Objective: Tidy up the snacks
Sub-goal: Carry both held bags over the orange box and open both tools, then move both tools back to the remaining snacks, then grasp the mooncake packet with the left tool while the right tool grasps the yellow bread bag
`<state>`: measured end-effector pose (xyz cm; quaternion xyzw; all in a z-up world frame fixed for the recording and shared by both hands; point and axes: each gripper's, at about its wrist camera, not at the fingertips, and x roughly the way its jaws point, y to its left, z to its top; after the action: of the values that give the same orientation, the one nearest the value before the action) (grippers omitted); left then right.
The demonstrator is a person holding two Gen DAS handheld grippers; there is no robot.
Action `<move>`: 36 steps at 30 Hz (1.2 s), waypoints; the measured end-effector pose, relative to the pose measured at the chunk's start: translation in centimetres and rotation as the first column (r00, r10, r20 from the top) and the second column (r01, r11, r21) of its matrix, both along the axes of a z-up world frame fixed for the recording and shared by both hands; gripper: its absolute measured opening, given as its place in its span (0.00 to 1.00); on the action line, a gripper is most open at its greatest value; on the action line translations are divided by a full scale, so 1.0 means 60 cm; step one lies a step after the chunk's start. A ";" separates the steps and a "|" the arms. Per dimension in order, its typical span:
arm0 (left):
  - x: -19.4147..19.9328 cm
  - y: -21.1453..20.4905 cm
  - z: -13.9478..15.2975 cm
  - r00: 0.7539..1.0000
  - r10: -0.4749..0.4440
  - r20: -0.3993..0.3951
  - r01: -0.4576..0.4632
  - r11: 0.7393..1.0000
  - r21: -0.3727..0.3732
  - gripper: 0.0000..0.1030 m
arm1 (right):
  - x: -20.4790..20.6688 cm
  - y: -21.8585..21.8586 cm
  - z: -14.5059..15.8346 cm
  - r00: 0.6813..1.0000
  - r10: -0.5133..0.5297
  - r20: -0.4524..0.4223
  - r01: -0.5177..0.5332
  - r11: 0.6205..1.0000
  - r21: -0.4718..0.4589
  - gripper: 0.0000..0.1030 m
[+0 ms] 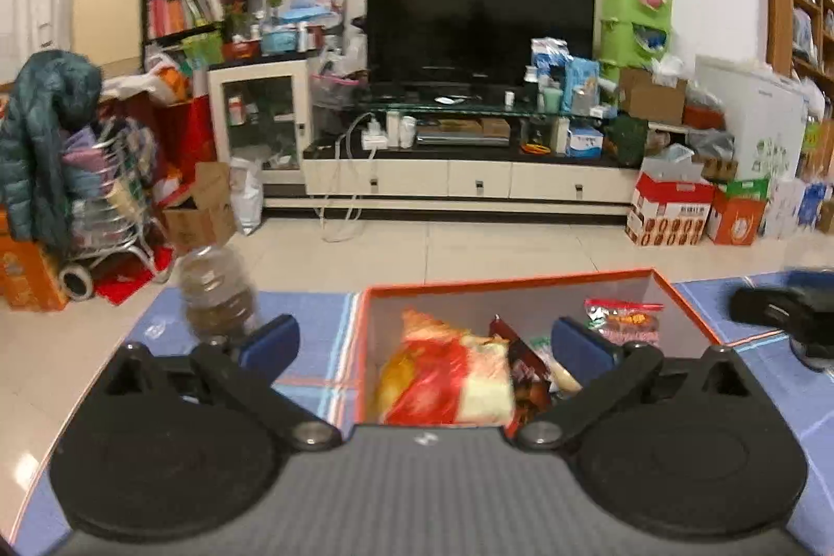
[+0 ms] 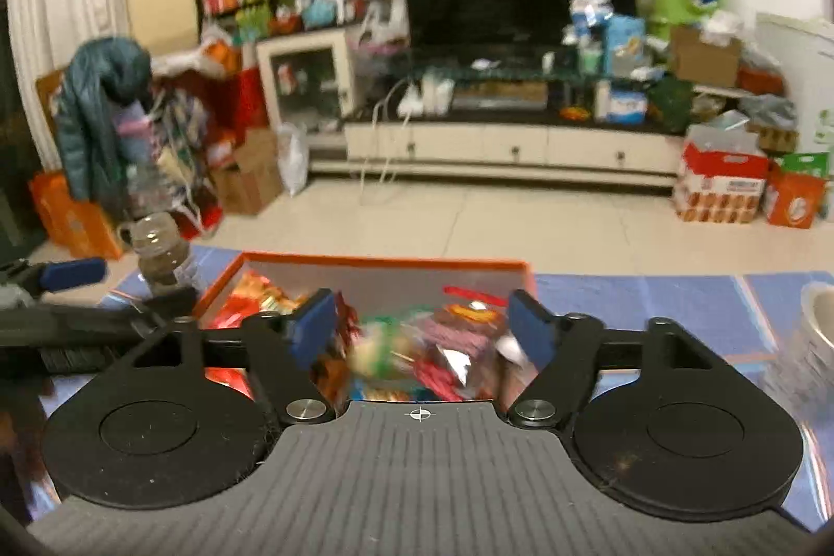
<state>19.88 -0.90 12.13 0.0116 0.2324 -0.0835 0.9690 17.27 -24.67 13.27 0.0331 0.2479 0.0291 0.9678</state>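
Observation:
An orange-rimmed box (image 1: 521, 281) on the blue checked tablecloth holds several snack packs, among them a red and yellow bag (image 1: 443, 379) and a clear red-topped pack (image 1: 625, 321). My left gripper (image 1: 425, 337) is open and empty above the box's near left side. My right gripper (image 2: 422, 321) is open above the same box (image 2: 385, 263); a blurred green and yellow snack pack (image 2: 380, 353) lies between and below its fingers, seemingly loose. The right gripper shows at the right edge of the left wrist view (image 1: 782, 306).
A clear plastic bottle (image 1: 219, 295) with brown contents stands left of the box, also seen in the right wrist view (image 2: 161, 254). A white container (image 2: 818, 326) sits at the right. Beyond the table edge are the tiled floor and a cluttered TV stand (image 1: 469, 175).

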 end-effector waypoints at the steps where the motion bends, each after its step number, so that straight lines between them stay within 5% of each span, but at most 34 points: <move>1: -0.019 0.014 -0.003 1.000 0.005 -0.010 -0.005 1.000 -0.022 0.99 | -0.041 -0.007 -0.012 1.000 -0.004 0.003 0.004 1.000 0.012 0.66; 6: -0.111 0.072 -0.050 0.991 0.086 -0.100 -0.094 0.992 -0.084 0.99 | -0.192 -0.009 -0.101 0.996 -0.004 -0.094 0.006 1.000 0.022 0.70; 10: -0.148 0.076 -0.094 0.980 0.119 -0.160 -0.138 0.984 -0.112 0.99 | -0.247 0.008 -0.149 0.985 -0.004 -0.171 0.015 0.998 0.062 0.70; 15: -0.141 0.045 -0.128 0.976 0.102 -0.193 -0.128 0.983 -0.129 0.99 | -0.258 0.057 -0.187 0.992 0.014 -0.128 -0.017 1.000 -0.024 0.68; 25: -0.114 0.029 -0.123 0.976 0.087 -0.201 -0.113 0.986 -0.122 0.99 | -0.220 0.117 -0.258 0.975 0.000 -0.223 -0.020 0.996 -0.091 0.62; 28: -0.106 0.031 -0.132 0.968 0.106 -0.227 -0.136 0.984 -0.119 0.99 | -0.212 0.116 -0.270 0.963 0.011 -0.268 -0.033 0.996 -0.078 0.56; 31: -0.101 0.015 -0.145 0.966 0.095 -0.241 -0.119 0.989 -0.085 0.99 | -0.215 0.114 -0.267 0.962 0.022 -0.273 -0.047 0.995 -0.086 0.27; 36: -0.095 -0.021 -0.165 0.965 0.070 -0.254 -0.089 0.994 -0.064 0.99 | -0.222 0.087 -0.260 0.955 0.036 -0.296 -0.051 0.998 -0.044 0.21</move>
<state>14.19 -2.14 2.24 -0.0447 0.3501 -0.0542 0.9341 3.95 -19.46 -2.32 0.0068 0.3908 0.0387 0.9197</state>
